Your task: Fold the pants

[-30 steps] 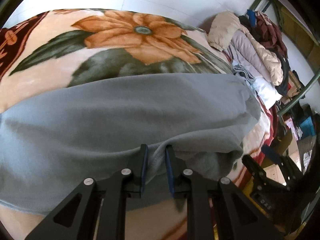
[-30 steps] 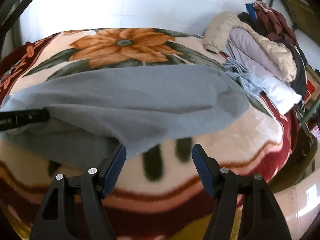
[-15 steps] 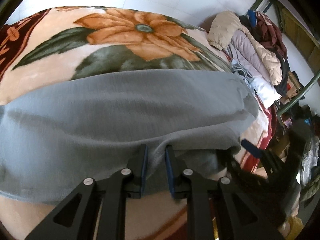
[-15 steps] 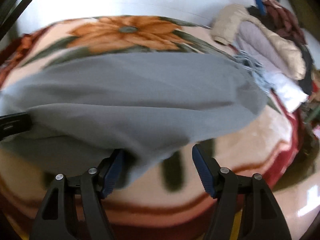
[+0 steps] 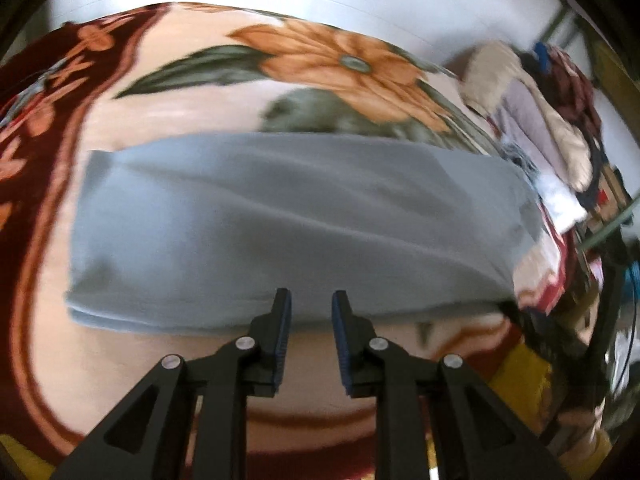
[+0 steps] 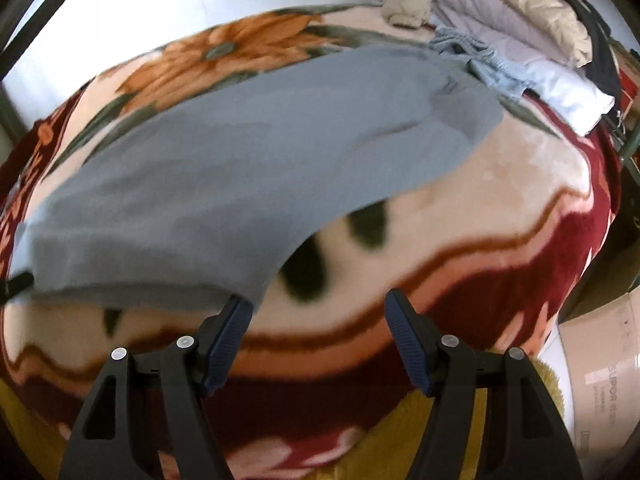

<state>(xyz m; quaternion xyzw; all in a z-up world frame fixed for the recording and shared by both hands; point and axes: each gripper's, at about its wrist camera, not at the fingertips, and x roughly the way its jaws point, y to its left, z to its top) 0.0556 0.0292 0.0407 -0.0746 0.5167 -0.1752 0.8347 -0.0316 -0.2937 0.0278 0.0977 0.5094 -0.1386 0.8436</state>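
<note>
Your left gripper (image 5: 311, 300), jaws narrowly apart, empty, shows the pants' (image 5: 280, 220) folded left end. Right gripper (image 6: 318, 304), jaws spread, shows the clothes pile (image 6: 520, 28)

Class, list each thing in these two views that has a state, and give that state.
grey pants: folded over, lying flat
left claw: jaws slightly apart, nothing pinched, over the pants' near edge
right claw: wide open, empty
floral blanket: spread out
clothes pile: heaped at the far end
</note>
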